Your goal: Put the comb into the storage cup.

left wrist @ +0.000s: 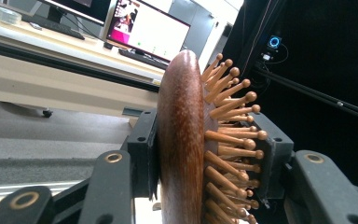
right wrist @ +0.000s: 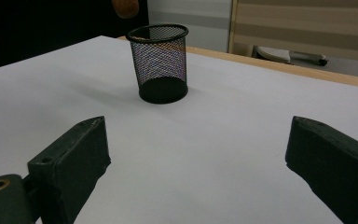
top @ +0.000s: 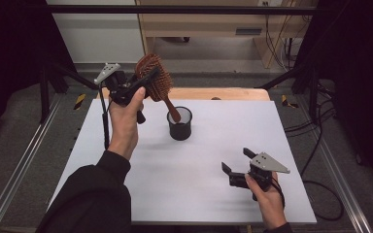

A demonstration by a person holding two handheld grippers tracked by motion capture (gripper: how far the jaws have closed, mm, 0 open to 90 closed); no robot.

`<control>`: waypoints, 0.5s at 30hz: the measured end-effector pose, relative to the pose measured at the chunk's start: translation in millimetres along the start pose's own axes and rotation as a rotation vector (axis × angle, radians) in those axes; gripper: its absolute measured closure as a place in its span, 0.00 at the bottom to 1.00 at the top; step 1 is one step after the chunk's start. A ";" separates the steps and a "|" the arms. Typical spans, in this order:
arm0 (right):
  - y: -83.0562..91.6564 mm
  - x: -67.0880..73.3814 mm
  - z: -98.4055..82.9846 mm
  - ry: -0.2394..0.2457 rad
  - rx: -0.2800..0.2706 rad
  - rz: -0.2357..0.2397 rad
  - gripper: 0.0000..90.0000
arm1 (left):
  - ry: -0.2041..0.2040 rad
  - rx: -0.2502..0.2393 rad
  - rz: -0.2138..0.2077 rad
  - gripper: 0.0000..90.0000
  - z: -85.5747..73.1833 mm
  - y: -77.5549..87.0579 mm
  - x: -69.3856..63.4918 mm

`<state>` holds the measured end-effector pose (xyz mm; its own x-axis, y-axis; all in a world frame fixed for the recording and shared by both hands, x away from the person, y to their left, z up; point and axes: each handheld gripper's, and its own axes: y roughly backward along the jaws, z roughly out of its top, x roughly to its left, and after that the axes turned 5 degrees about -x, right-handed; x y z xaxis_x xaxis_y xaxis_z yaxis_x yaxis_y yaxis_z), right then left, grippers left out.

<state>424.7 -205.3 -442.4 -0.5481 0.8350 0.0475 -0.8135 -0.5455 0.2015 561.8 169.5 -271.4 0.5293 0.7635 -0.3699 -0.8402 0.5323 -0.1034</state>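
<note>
We hold the wooden hairbrush [top: 154,76] by its head, raised above the far left part of the white table [top: 213,194], with the left gripper [top: 141,83] pinching it: one jaw sits flat on the smooth back, the other presses into the bristle pegs [left wrist: 235,135]. That peg side worries us, since the pegs give and splay, so the head could twist or slide in our grip as we tilt it. The brush's long axis runs on a slant, head up and to the left, handle [top: 172,110] pointing down and to the right toward the black mesh cup [top: 180,124]; the handle's tip appears at or just over the cup's rim, though we cannot tell whether it touches. The cup looks light and nothing steadies it, so a handle that catches the rim or leans hard to one side could tip it over. Our right gripper [top: 237,161] rests low near the table's near right, jaws spread and holding nothing, well apart from the cup.
</note>
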 end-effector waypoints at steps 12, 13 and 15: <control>0.2 -1.2 0.0 0.004 -0.005 0.002 0.07 | 0.004 -0.014 -0.001 0.57 2.2 -7.8 -1.3; 0.2 -1.3 0.0 0.004 -0.006 0.001 0.07 | 0.002 -0.015 0.000 0.57 2.5 -8.4 -1.2; 0.3 -1.5 0.1 0.005 -0.008 0.001 0.07 | -0.002 -0.015 0.000 0.57 3.3 -9.9 -1.5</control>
<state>425.3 -206.7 -442.3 -0.5496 0.8343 0.0432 -0.8146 -0.5466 0.1939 569.7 164.4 -266.8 0.5293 0.7642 -0.3685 -0.8420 0.5267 -0.1170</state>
